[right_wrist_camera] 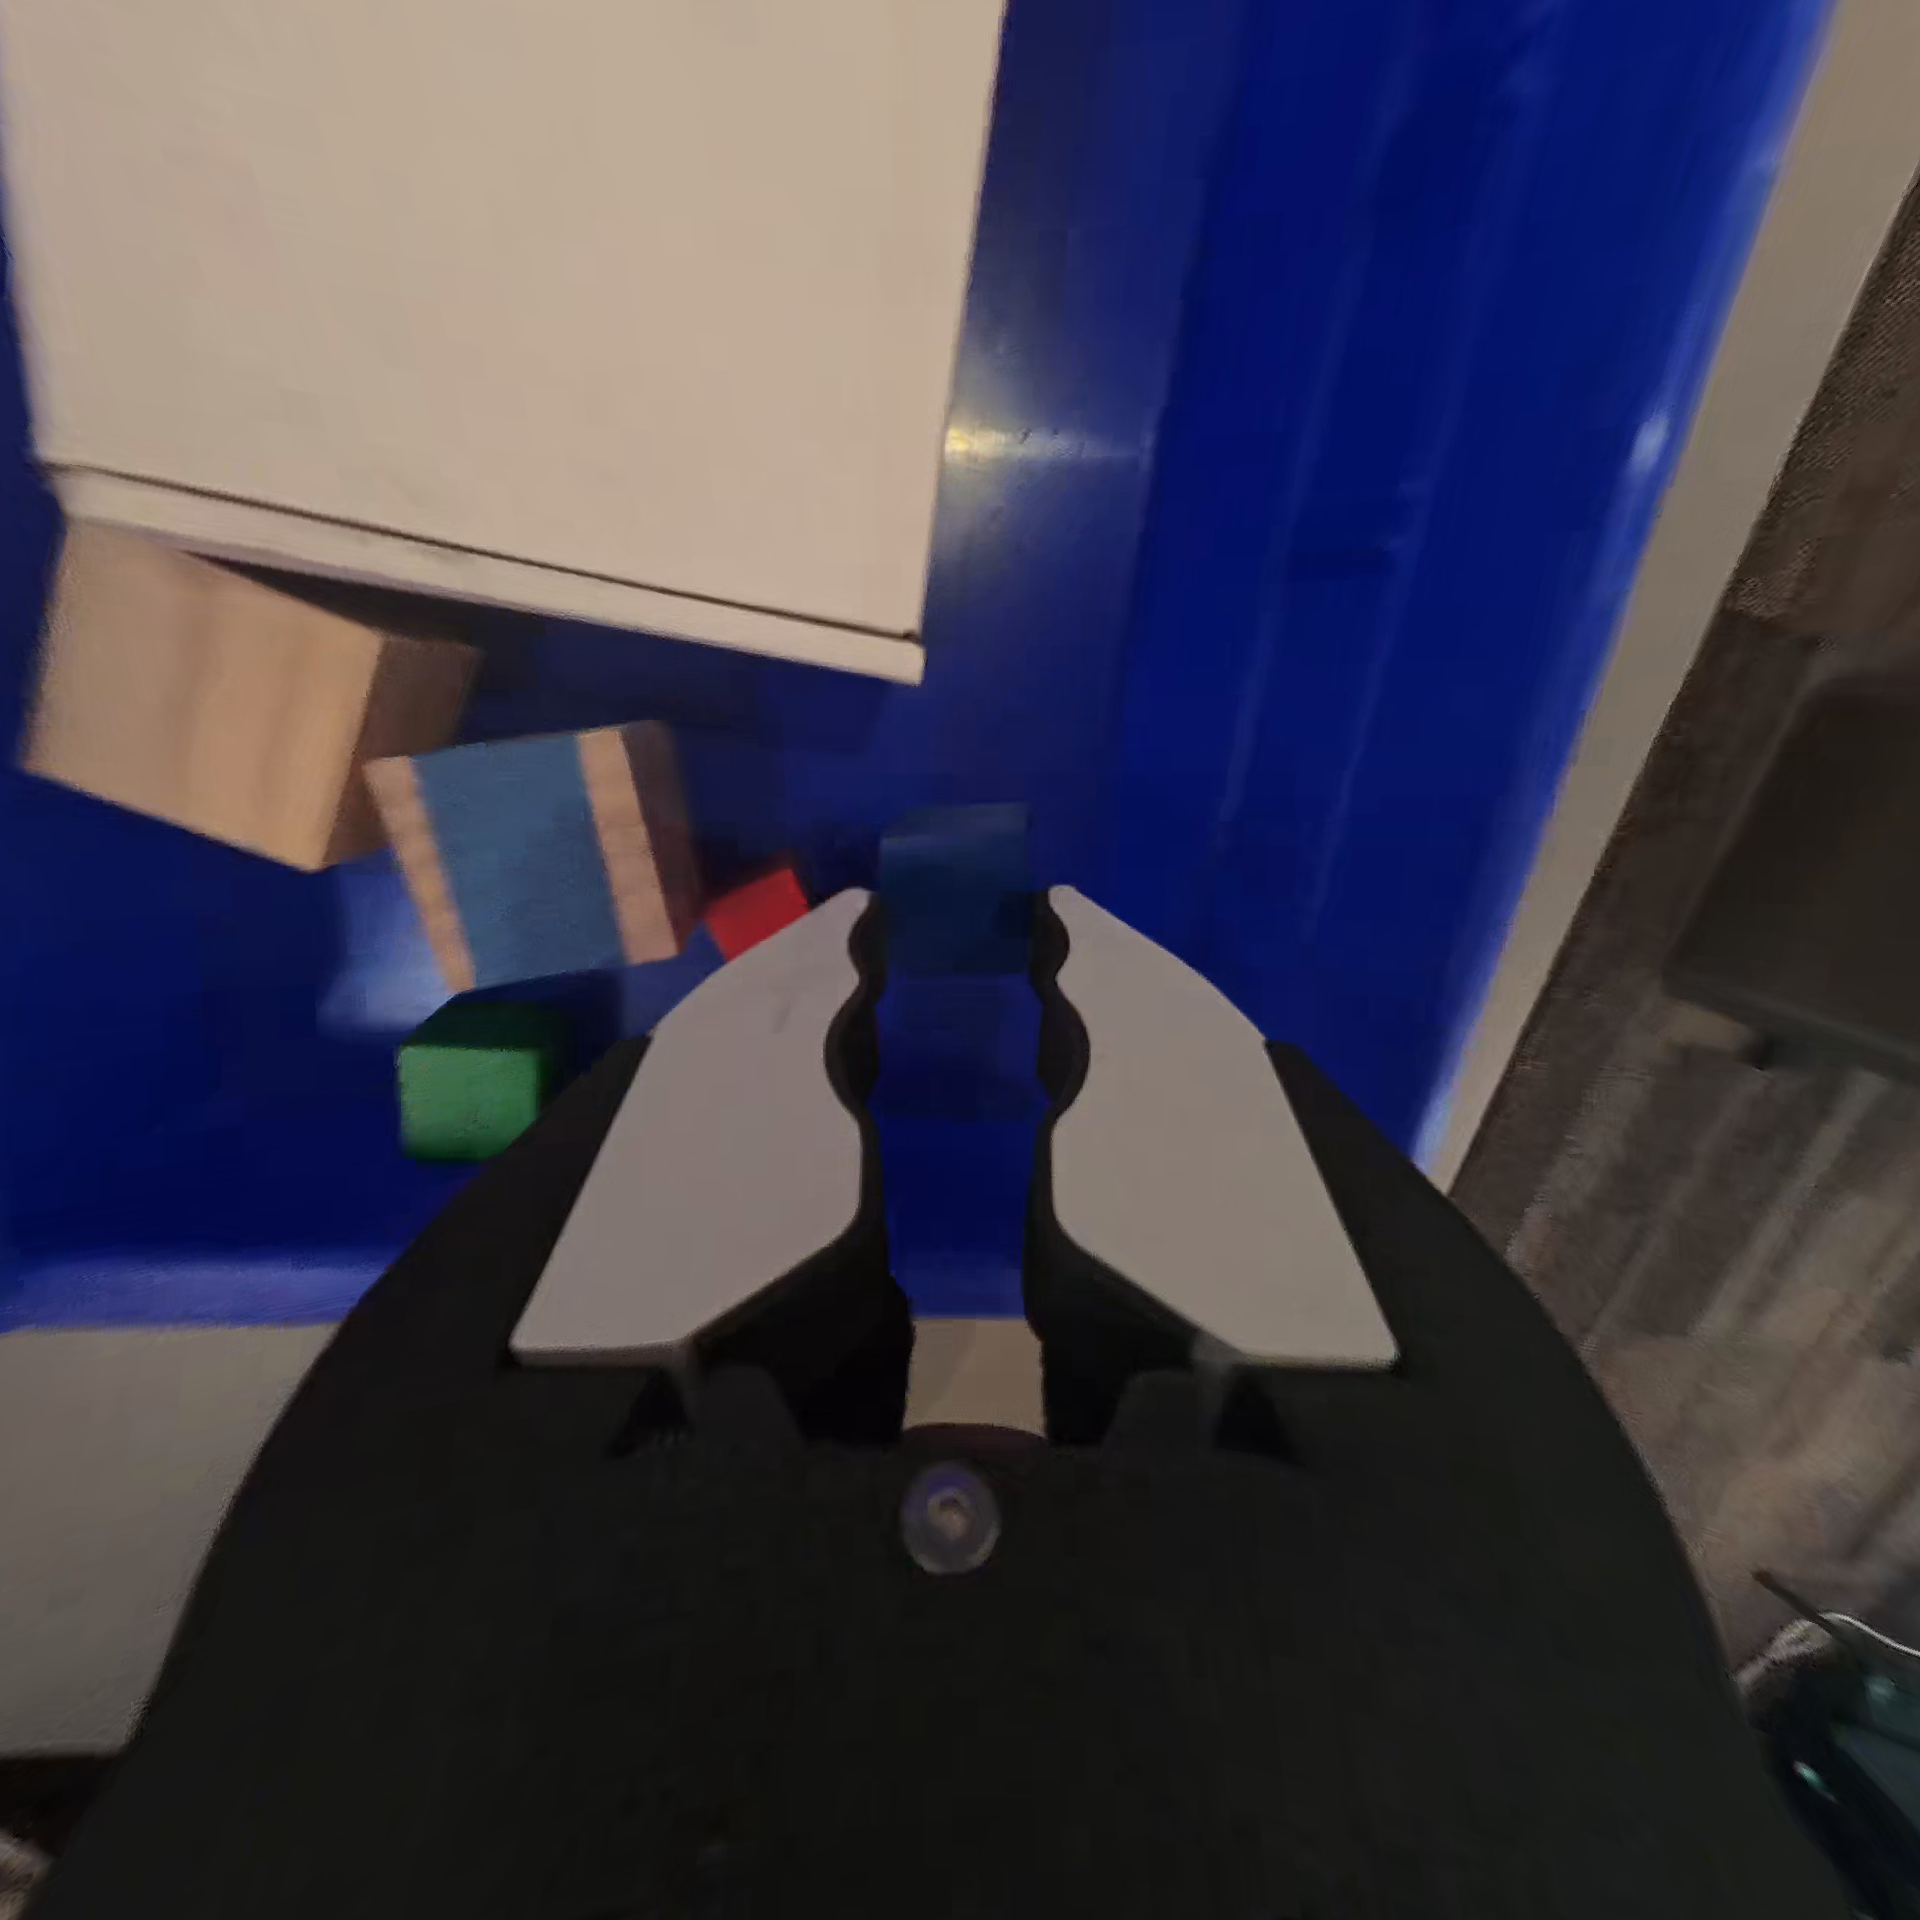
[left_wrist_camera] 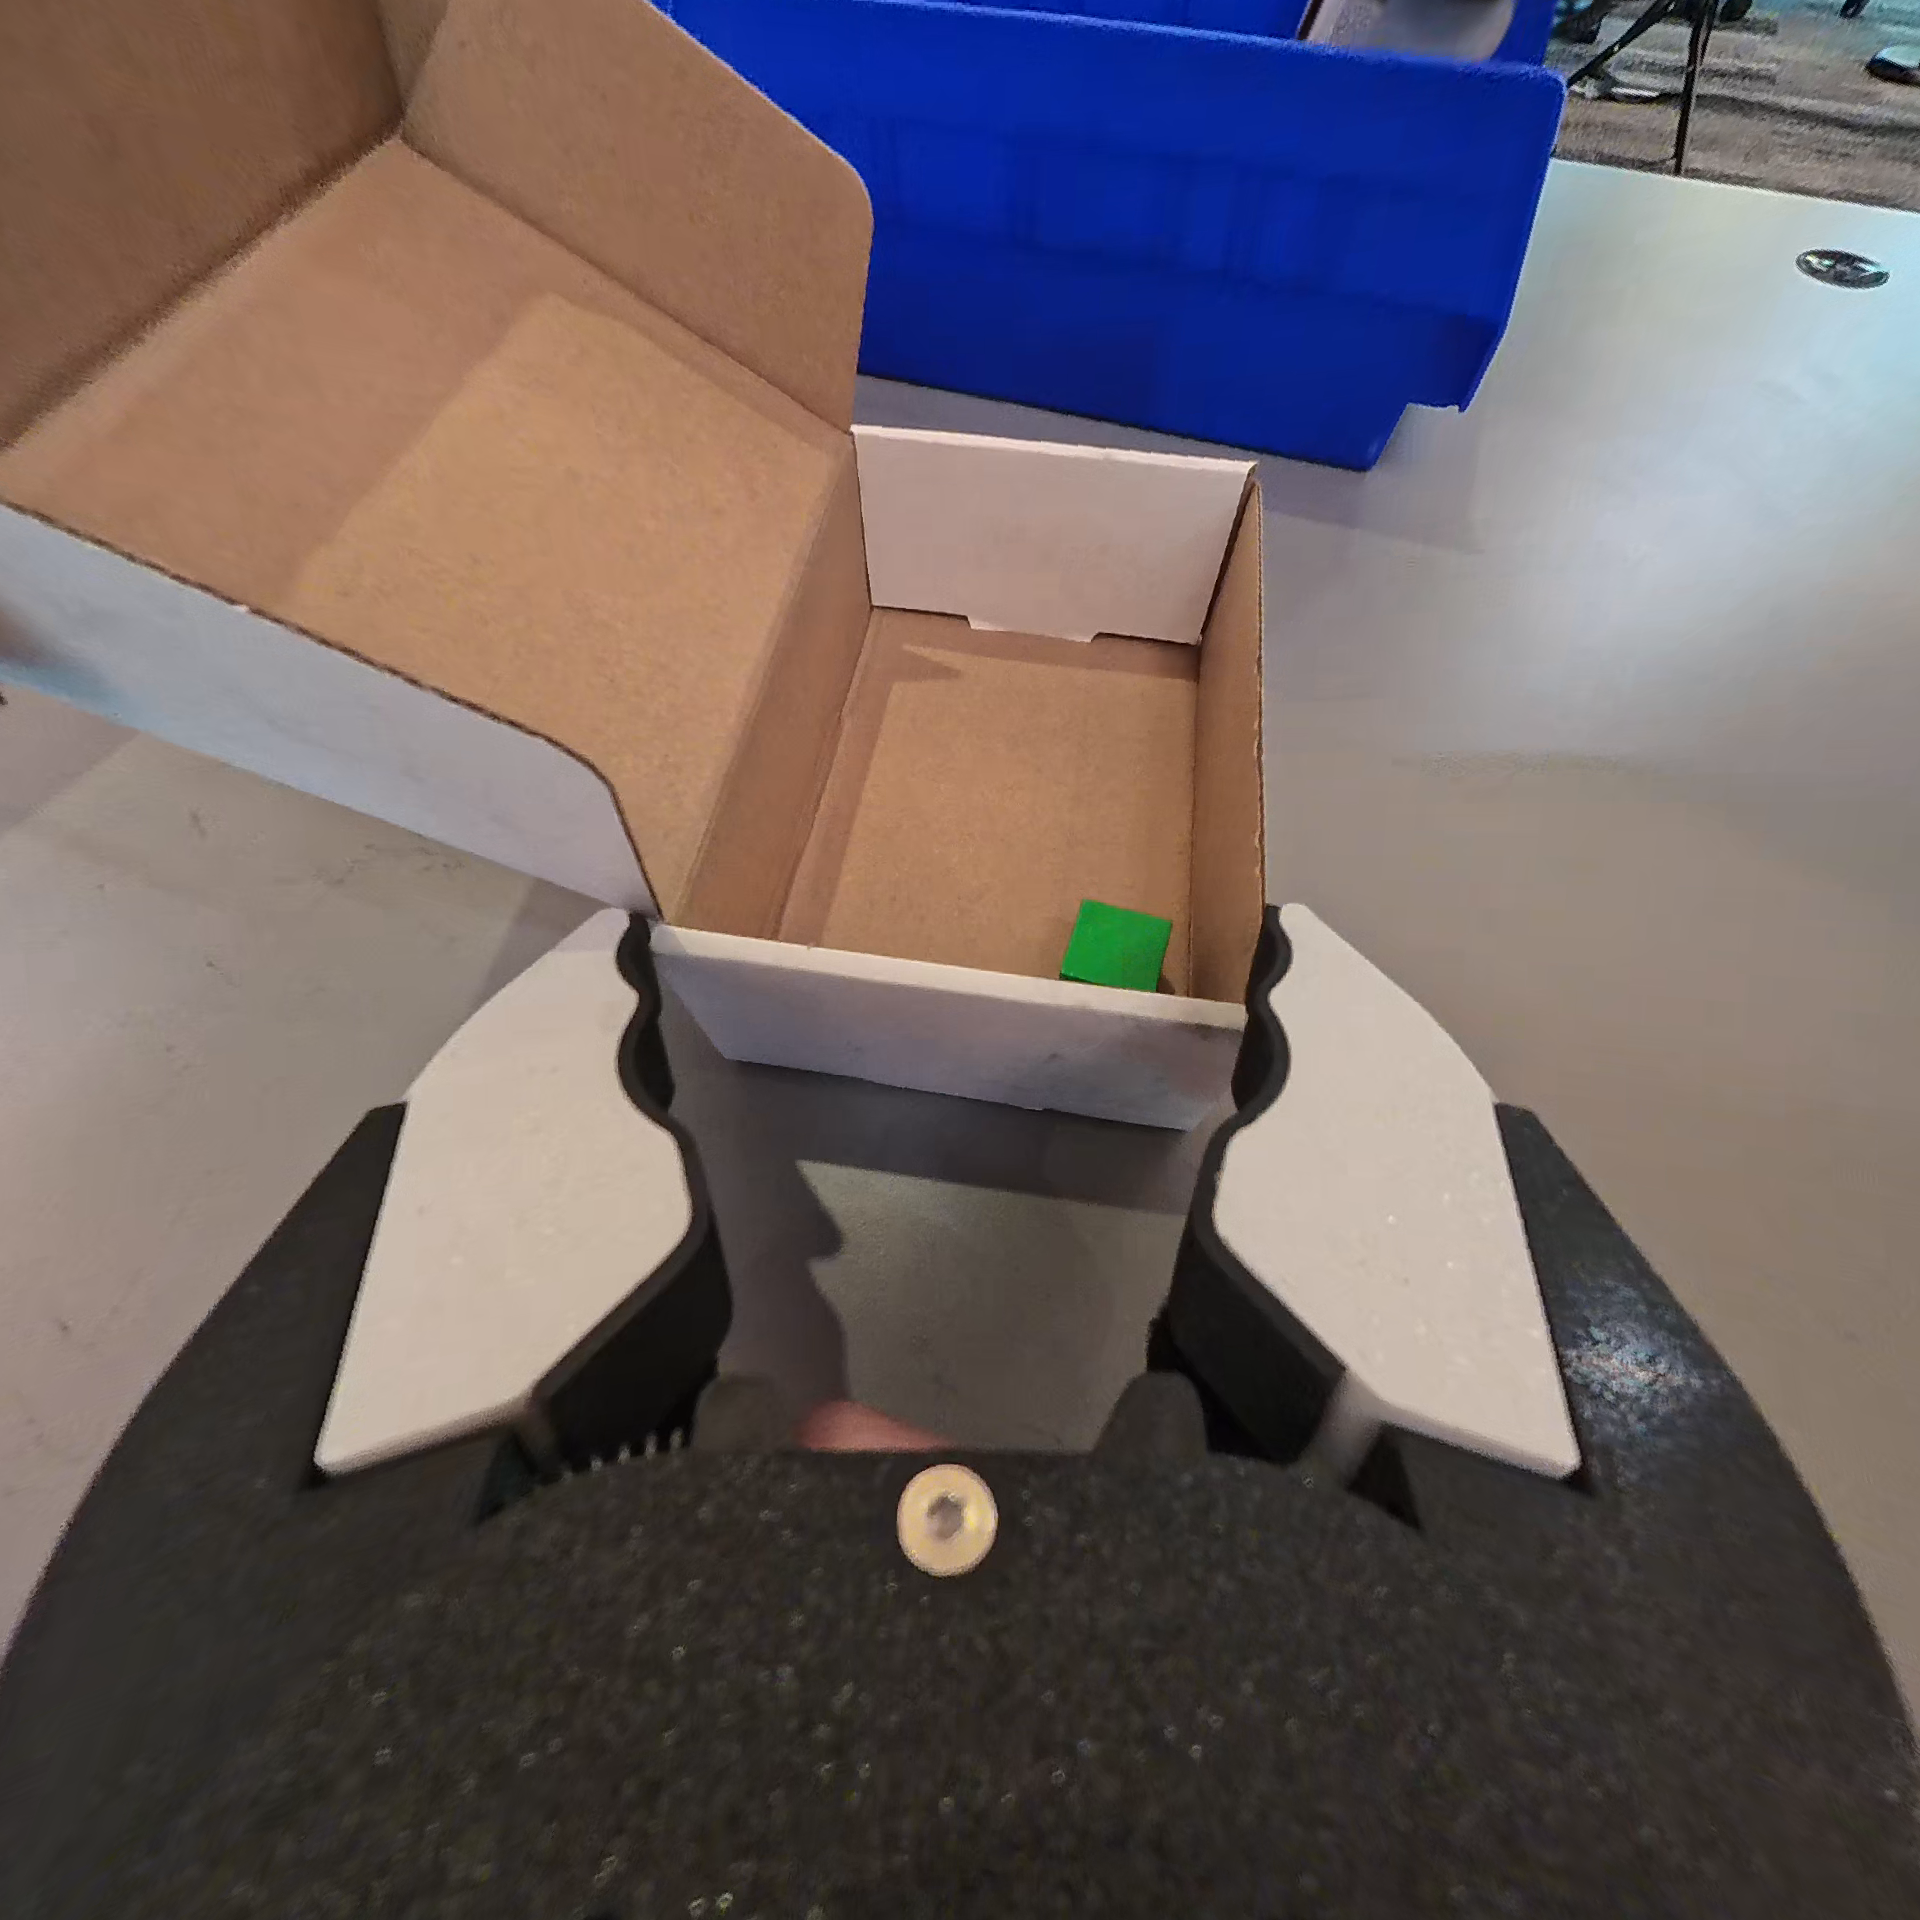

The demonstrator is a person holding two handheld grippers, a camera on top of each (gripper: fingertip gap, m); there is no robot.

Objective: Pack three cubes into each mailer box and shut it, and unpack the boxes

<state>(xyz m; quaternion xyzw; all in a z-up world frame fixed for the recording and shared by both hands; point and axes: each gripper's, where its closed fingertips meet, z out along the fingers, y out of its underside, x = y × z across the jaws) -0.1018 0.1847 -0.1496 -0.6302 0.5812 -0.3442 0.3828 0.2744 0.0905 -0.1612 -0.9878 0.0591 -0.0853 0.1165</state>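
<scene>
In the left wrist view an open white mailer box (left_wrist_camera: 966,1049) stands on the table with its lid (left_wrist_camera: 436,416) raised to the left. One green cube (left_wrist_camera: 1117,943) lies in its near right corner. My left gripper (left_wrist_camera: 948,997) is open and empty, its fingertips on either side of the box's near wall. In the right wrist view my right gripper (right_wrist_camera: 954,920) is shut on a dark blue cube (right_wrist_camera: 951,883) above the blue bin (right_wrist_camera: 1299,520). In the bin lie a green cube (right_wrist_camera: 473,1081), a red cube (right_wrist_camera: 758,909), wooden blocks (right_wrist_camera: 540,852) and a closed white mailer box (right_wrist_camera: 499,301).
The blue bin (left_wrist_camera: 1195,208) stands just behind the open box in the left wrist view. Grey table surface (left_wrist_camera: 1610,727) stretches to the right, with a round grommet (left_wrist_camera: 1841,268) in it. The right wrist view is motion-blurred; floor and furniture (right_wrist_camera: 1766,935) show beyond the bin's right wall. Across from one pair of fingers to the other is roughly 40 cm.
</scene>
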